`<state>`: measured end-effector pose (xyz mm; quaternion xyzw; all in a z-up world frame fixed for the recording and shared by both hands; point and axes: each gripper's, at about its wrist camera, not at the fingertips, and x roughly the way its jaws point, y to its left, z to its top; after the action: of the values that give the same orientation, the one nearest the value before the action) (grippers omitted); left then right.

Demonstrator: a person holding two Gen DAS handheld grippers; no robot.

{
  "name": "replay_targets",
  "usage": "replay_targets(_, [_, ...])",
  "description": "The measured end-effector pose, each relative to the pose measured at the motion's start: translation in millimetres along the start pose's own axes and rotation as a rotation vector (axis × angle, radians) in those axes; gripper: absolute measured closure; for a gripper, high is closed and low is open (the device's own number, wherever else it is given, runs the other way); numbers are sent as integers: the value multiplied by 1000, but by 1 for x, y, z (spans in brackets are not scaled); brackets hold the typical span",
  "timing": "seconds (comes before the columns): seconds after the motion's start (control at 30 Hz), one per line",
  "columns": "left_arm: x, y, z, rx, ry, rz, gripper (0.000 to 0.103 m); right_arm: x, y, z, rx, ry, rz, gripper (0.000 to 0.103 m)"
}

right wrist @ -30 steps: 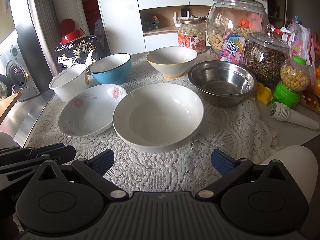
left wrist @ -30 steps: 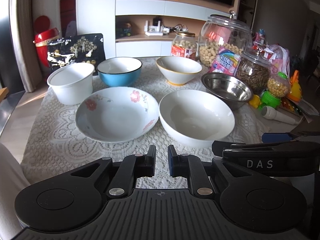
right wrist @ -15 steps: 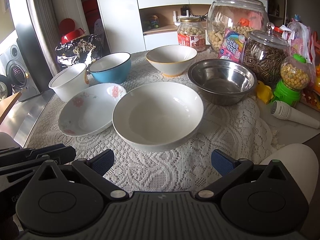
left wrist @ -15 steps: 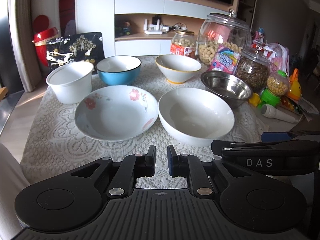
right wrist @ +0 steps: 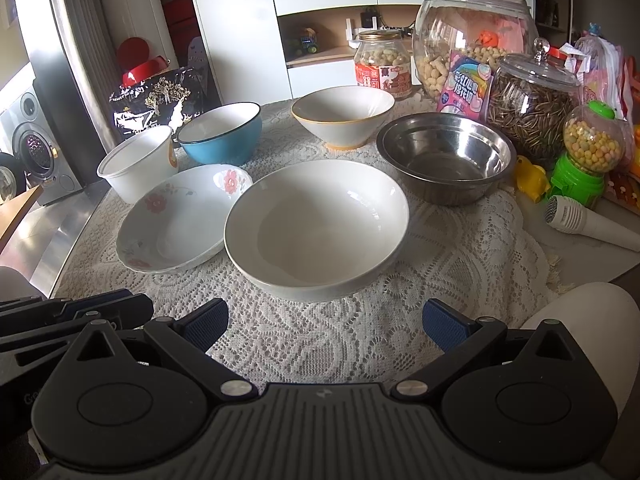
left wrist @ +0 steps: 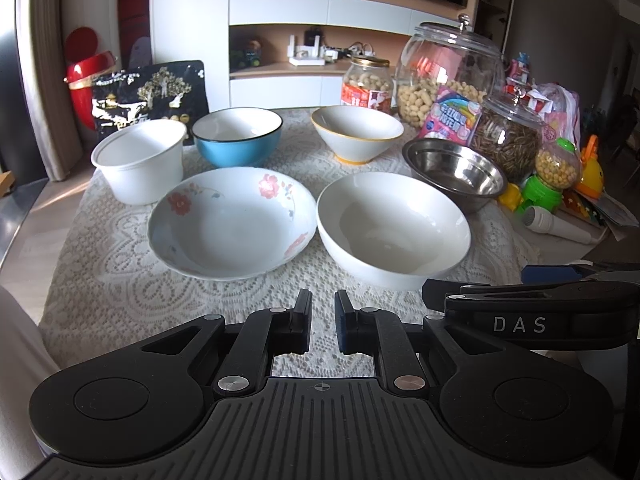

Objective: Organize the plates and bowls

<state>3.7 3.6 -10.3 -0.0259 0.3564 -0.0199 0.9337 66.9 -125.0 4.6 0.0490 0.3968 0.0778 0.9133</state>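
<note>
Several bowls stand on a lace tablecloth (left wrist: 120, 264). A floral plate (left wrist: 232, 220) and a large white bowl (left wrist: 394, 228) are nearest. Behind are a white tub (left wrist: 140, 160), a blue bowl (left wrist: 236, 134), a yellow-rimmed bowl (left wrist: 358, 130) and a steel bowl (left wrist: 456, 172). My left gripper (left wrist: 322, 322) is shut and empty, low at the near edge between plate and white bowl. My right gripper (right wrist: 325, 322) is open and empty, just short of the white bowl (right wrist: 316, 224). The floral plate (right wrist: 176, 224) lies left of it.
Glass jars of snacks (left wrist: 452, 76), a seed jar (left wrist: 508, 140), a green candy dispenser (left wrist: 552, 176) and a white microphone (left wrist: 560, 226) crowd the right side. A black bag (left wrist: 152, 92) stands at back left. The table edge drops off at left.
Both views have shifted very slightly toward the table. The bowls have not moved and neither gripper has changed its opening.
</note>
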Motion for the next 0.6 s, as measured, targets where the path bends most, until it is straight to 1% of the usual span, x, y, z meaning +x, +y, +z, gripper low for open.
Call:
replay_targets(0.2, [12,3,3,14,36,-13,88,11,-5,4,23,19,11,0])
replay_targets(0.27, [16,7,9,19,31,-29,88,17,-10,6,43,22,26,0])
replay_targets(0.37, [18,21,24,33,-19,-98,88,26,-21,13,93,23,38,0])
replay_targets(0.43, [21,35,42,18,-54,-138,88,34,-30,19,132,24,37,0])
replay_targets(0.5, [33,51,62,-19,-27,-189,88,43,-38,24,172,24,35,0])
replay_targets(0.57, [52,63,77,-52,22,-279,87,54,-46,28,215,29,42,0])
replay_targets(0.6, [66,69,83,-77,55,-338,87,60,-50,30,241,34,47,0])
